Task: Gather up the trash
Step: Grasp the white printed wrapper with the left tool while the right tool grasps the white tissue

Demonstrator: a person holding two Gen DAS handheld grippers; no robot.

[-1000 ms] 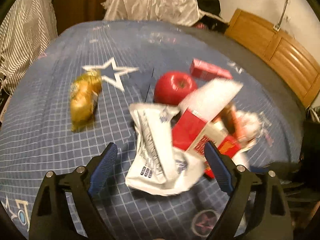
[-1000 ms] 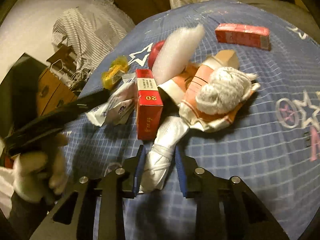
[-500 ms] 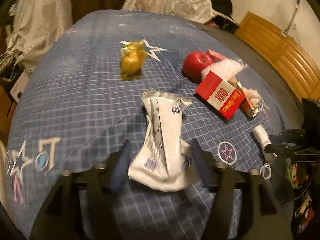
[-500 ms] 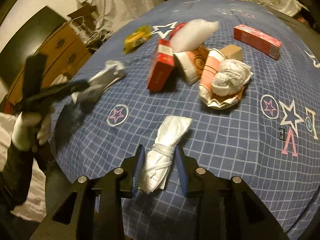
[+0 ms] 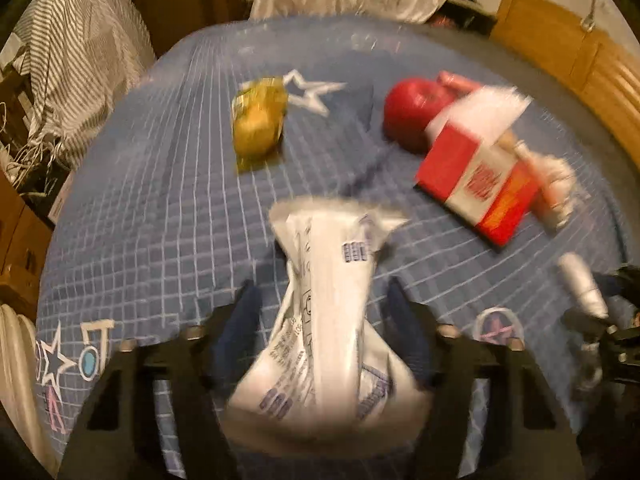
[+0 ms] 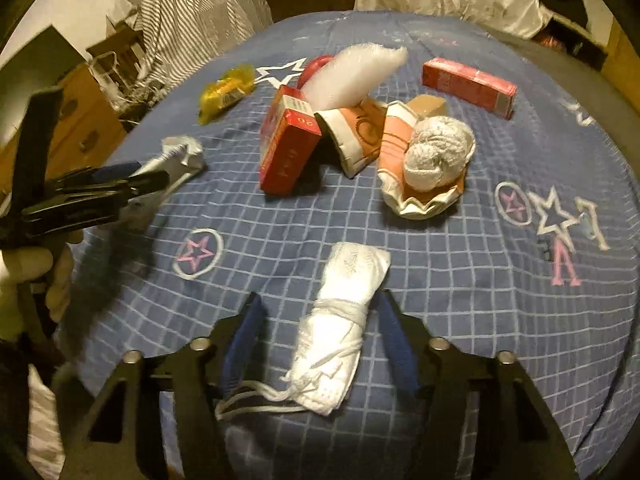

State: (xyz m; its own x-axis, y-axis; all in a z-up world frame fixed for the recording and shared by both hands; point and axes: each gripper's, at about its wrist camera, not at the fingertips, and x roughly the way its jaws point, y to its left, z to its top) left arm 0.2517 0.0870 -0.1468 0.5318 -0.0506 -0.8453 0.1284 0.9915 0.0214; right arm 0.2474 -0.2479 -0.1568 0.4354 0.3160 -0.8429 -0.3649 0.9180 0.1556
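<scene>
Left gripper: clenched on a crumpled white wrapper. The right wrist view shows it off to one side with the wrapper poking out past the fingers, clear of the bedspread.
Right gripper: its jaws stand apart around a rolled white face mask. One finger is just beside the roll and there is a gap on the other side, so nothing is pinched.
Mask: it lies at the near edge of the bedspread, with its ear loops trailing towards the gripper.
Where the trash goes: I see no bin or bag in either view, so I cannot tell where it is being taken.
Still on the bed: a red carton, crushed paper cups, a paper wad, bubble wrap, a yellow packet and a pink box.
Not trash, I'd say: the red apple beside the carton.
Doing it well: keep the left squeeze steady, because the wrapper is slick and bulges below the pads. If the mask is to be carried, close on the tied middle and not on the loose loops.
Risk: the left view is blurred by motion, and a fast swing could shake the wrapper free.
</scene>
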